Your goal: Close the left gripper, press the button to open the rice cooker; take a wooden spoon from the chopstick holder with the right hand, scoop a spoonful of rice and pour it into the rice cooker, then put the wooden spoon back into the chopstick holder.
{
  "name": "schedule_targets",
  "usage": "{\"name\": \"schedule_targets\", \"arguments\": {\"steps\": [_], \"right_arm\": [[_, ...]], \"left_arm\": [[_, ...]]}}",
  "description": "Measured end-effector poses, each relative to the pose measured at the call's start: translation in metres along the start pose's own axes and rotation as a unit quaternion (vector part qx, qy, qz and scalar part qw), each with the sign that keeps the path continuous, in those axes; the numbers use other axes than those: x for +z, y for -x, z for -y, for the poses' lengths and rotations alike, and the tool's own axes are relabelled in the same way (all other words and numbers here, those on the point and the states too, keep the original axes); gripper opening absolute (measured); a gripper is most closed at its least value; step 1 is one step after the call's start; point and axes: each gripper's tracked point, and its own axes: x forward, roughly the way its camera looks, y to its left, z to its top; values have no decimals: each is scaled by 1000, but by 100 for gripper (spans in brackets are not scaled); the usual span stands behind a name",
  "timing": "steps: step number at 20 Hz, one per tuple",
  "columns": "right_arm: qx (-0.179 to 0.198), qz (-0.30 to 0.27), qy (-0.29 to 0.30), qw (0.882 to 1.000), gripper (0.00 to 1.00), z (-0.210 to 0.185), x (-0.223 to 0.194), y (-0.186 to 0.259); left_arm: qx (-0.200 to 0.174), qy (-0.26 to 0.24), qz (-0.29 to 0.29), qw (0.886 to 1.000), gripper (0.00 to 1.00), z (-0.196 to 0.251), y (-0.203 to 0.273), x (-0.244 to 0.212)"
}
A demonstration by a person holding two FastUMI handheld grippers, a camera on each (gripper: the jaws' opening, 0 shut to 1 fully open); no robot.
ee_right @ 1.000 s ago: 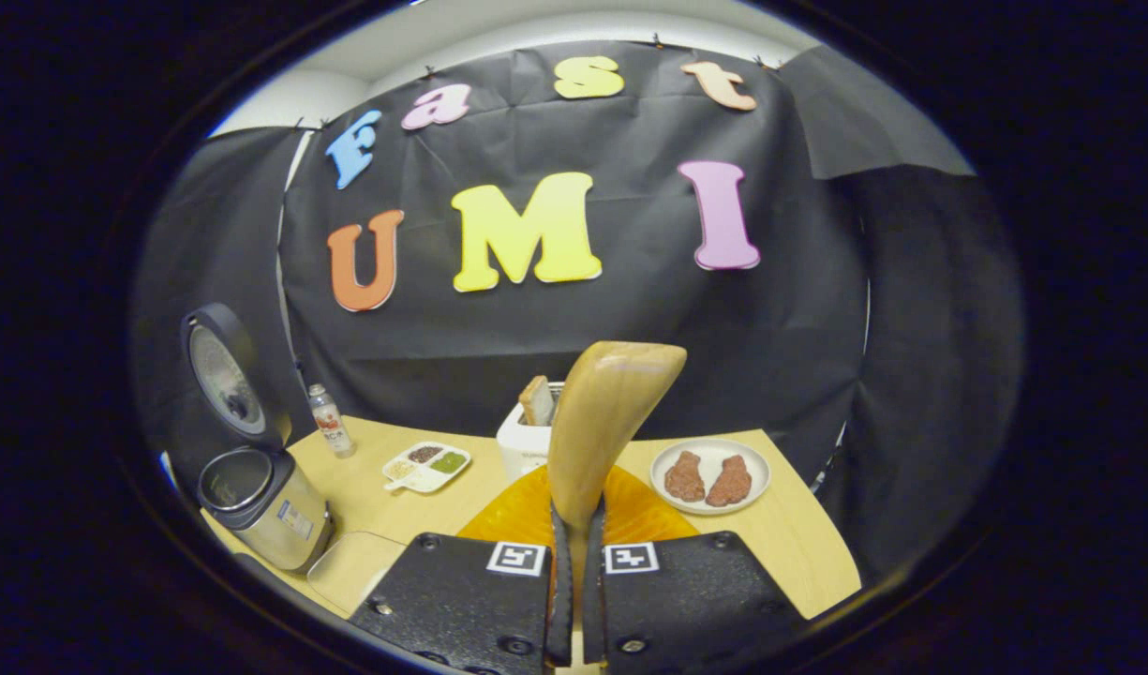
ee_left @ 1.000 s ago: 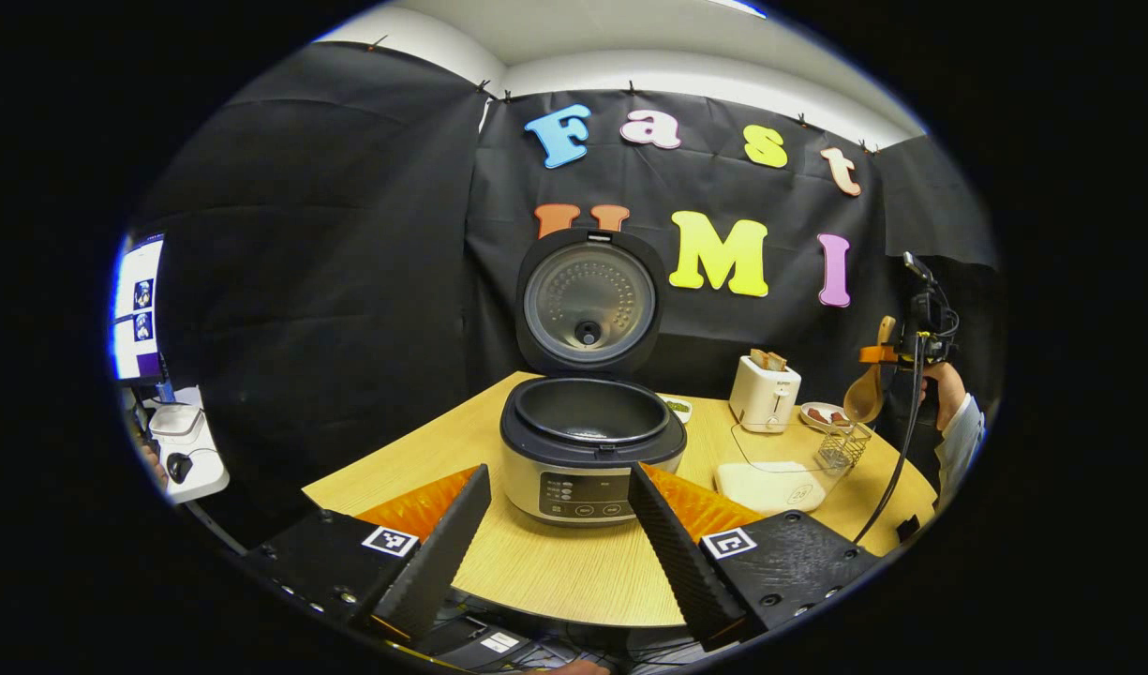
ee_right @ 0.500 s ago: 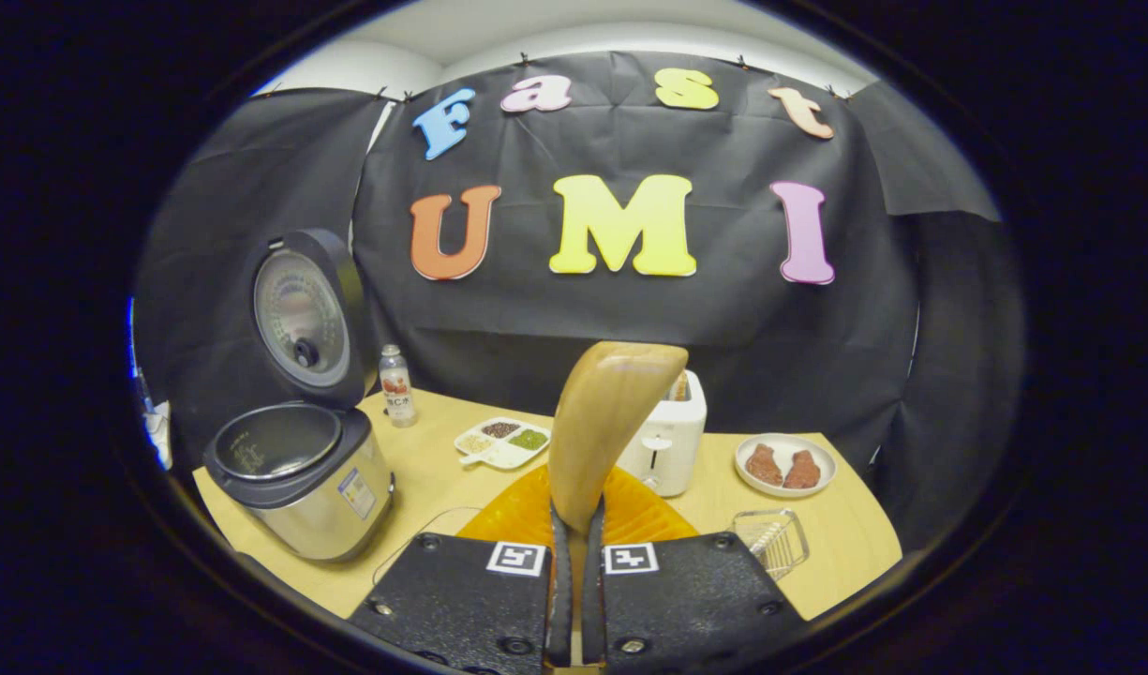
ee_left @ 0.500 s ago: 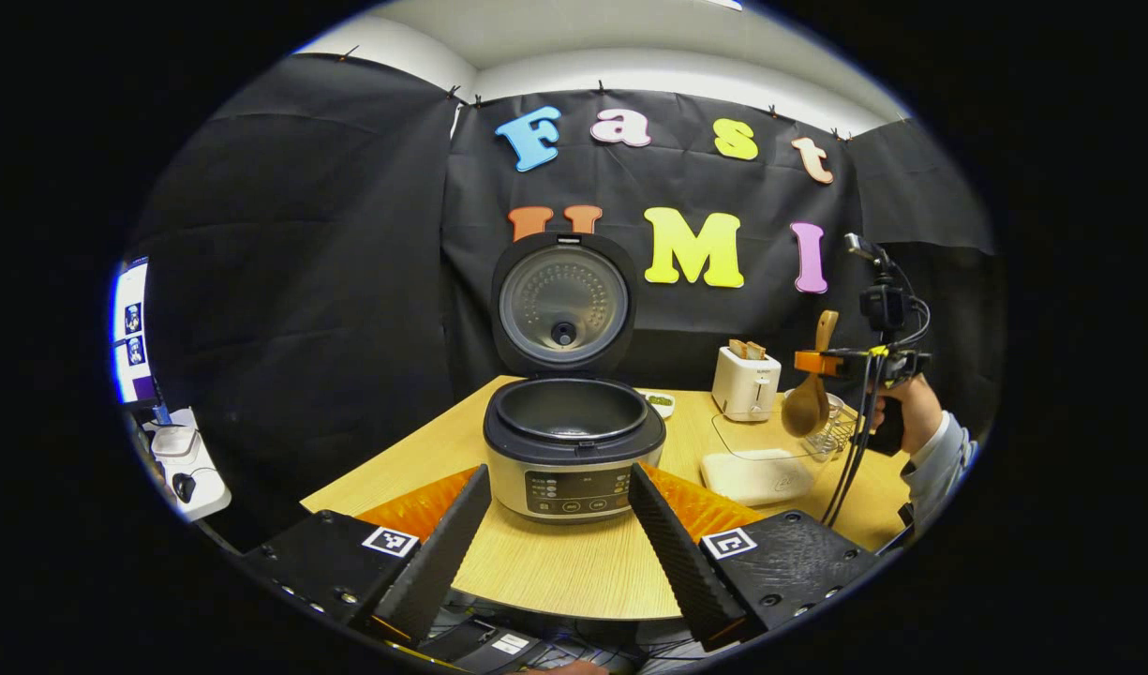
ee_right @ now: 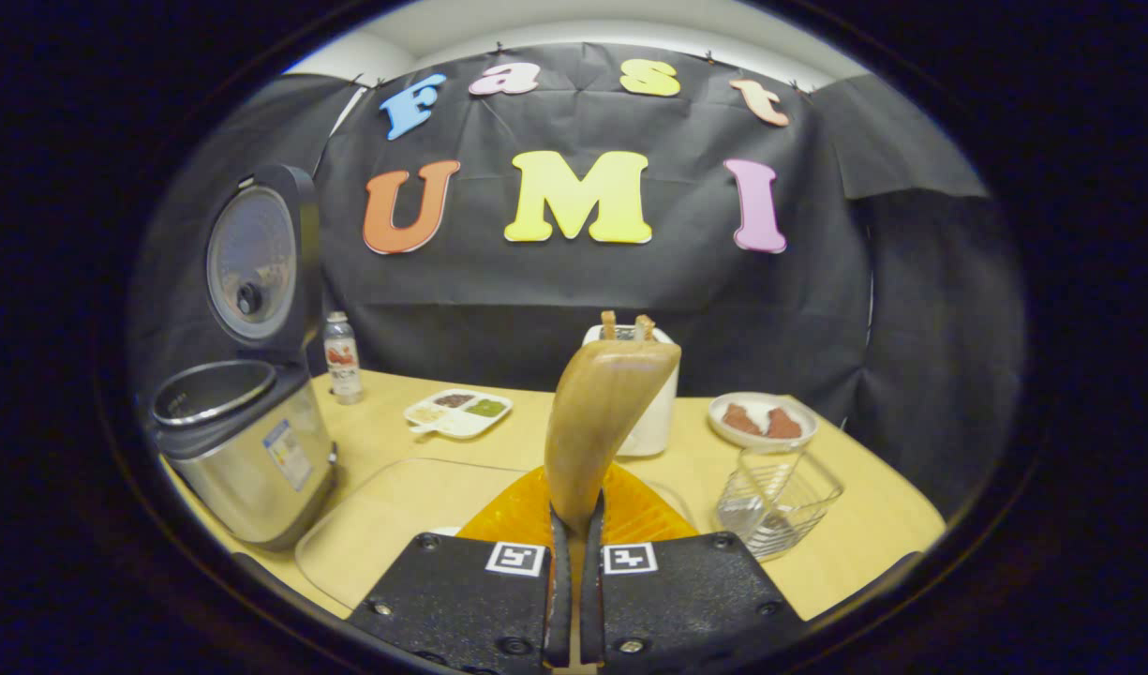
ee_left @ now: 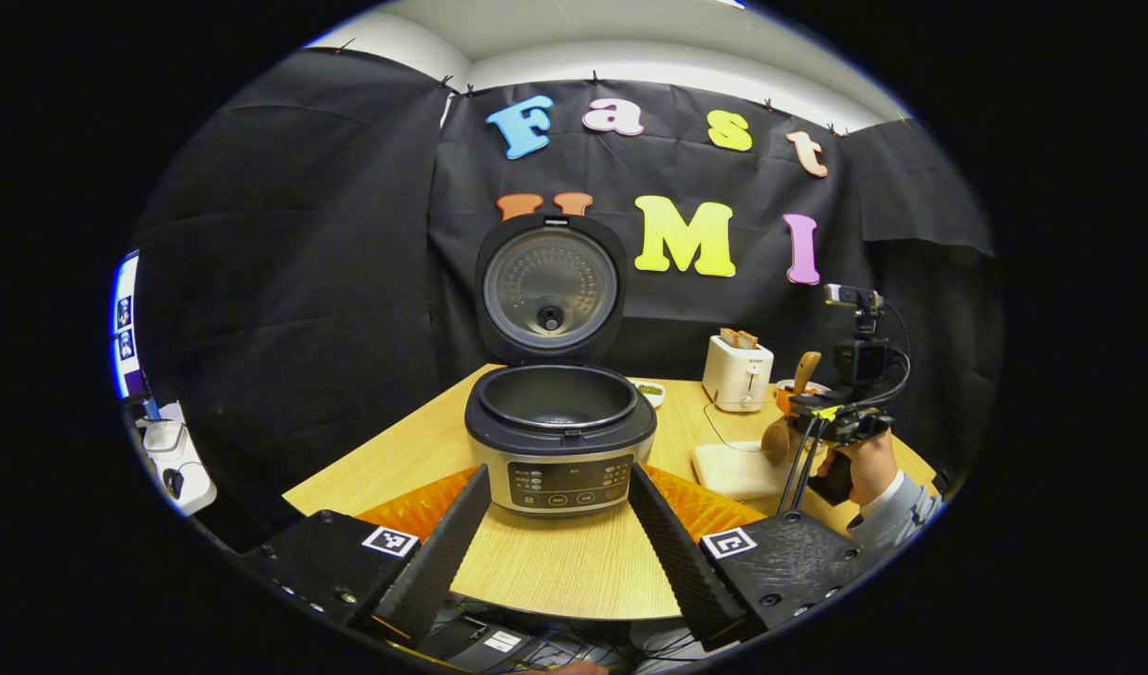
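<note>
The right gripper (ee_right: 574,525) fingers are clamping the wooden spoon (ee_right: 600,412) by its handle, bowl pointing away over the clear rice container (ee_right: 395,506) on the bench (ee_right: 864,534). To scoop well, the bowl should be tipping down and dragging shallowly. The left gripper (ee_left: 559,544) fingers are standing spread before the rice cooker (ee_left: 559,441), lid up, its pot seemingly empty. The wire chopstick holder (ee_right: 775,497) is standing empty nearby.

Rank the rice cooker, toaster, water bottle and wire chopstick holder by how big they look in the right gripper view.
1. Rice cooker
2. Toaster and wire chopstick holder: look alike; the holder is nearer, so unsure
3. Water bottle
</note>
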Motion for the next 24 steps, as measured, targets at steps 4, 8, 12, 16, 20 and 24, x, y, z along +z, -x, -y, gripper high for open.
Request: {"name": "schedule_targets", "arguments": {"steps": [4, 8, 12, 16, 20, 24], "right_arm": [[51, -20, -61, 997, 10, -25, -10, 3], [86, -44, -121, 988, 10, -29, -14, -2], [99, -66, -211, 970, 10, -22, -15, -4], [101, -45, -269, 957, 9, -9, 1, 3], [90, -20, -331, 939, 10, 18, 19, 11], [94, 5, -416, 905, 9, 38, 41, 20]], "left_arm": [[-4, 9, 1, 1000, 95, 1, 1, 1], [0, 17, 8, 1000, 95, -3, 8, 4], [-10, 22, 5, 1000, 94, 3, 8, 3], [-4, -2, 3, 1000, 95, 1, 11, 4], [-3, -13, 5, 1000, 95, -1, 15, 4], [-1, -13, 0, 1000, 95, -3, 16, 3]]}}
